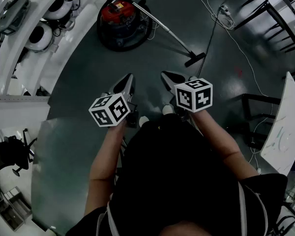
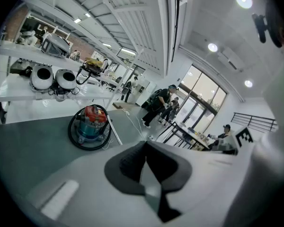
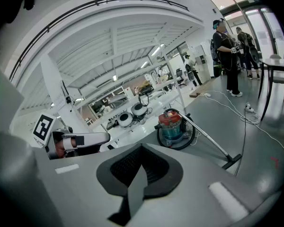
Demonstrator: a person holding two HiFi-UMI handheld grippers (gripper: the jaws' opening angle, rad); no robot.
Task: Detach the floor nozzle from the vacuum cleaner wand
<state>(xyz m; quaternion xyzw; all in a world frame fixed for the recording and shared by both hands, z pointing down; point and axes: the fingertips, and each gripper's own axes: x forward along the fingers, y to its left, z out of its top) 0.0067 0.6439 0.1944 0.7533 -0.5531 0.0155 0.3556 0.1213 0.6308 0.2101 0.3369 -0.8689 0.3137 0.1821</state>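
Your left gripper (image 1: 128, 82) and right gripper (image 1: 169, 78) are both clenched on nothing. They sit side by side, angled down over the grey floor (image 1: 83, 82), well short of the work.

The floor nozzle (image 1: 195, 59) lies flat on the floor ahead and a little right, on the end of the wand (image 1: 169, 33). That wand slopes back up to the red-topped canister (image 1: 119, 16).

Expect the nozzle to be light, hard plastic, and the wand a stiff, smooth metal tube that could slide in a weak pinch. Probably best to grip the wand just above the joint with one gripper and take the nozzle's neck with the other, then twist and pull apart. The canister may roll if you tug along the wand.

A black cable (image 1: 214, 28) runs right past the nozzle, with a white cable (image 1: 246, 58) beyond it, so either could snag. Black chair frames (image 1: 275, 14) and a white table (image 1: 285, 127) stand off to the right, well apart. People (image 3: 225, 46) stand in the distance.
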